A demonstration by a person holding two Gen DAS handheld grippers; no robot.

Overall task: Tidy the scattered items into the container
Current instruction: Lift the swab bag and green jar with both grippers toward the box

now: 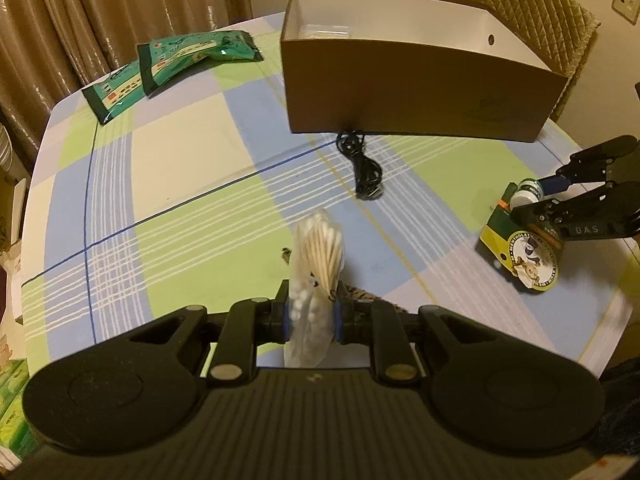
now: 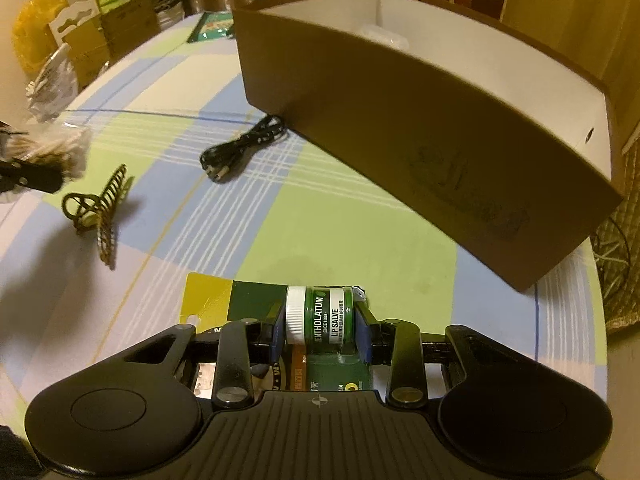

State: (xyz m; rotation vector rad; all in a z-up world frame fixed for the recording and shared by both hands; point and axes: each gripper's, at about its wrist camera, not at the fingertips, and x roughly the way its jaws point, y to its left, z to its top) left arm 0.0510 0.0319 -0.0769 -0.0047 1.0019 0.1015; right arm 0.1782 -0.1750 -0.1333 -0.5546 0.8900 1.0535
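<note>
Far left on the checked surface (image 1: 168,152), two green packets (image 1: 172,64) are lying overlapped near the edge, well apart from everything else. Moving along, the left tool (image 1: 310,316) is clamping its jaws on a clear bag of cotton swabs (image 1: 316,256), and the bag is hanging lifted above the cloth. A gold hair claw (image 2: 100,212) is sitting on the surface just beside that tool in the right wrist view. Next comes the coiled black cable (image 1: 362,168), lying on the cloth with one end just at the foot of the brown container (image 1: 416,88). That box is standing open at the back of the surface, white inside, with something pale resting in its far corner, too small to name. Over on the right, the right tool (image 2: 320,322) is gripping the green lip salve jar (image 2: 322,314) by its ends, the jar lying sideways, still on its yellow and green card (image 2: 212,296), which is sitting low over the cloth.
</note>
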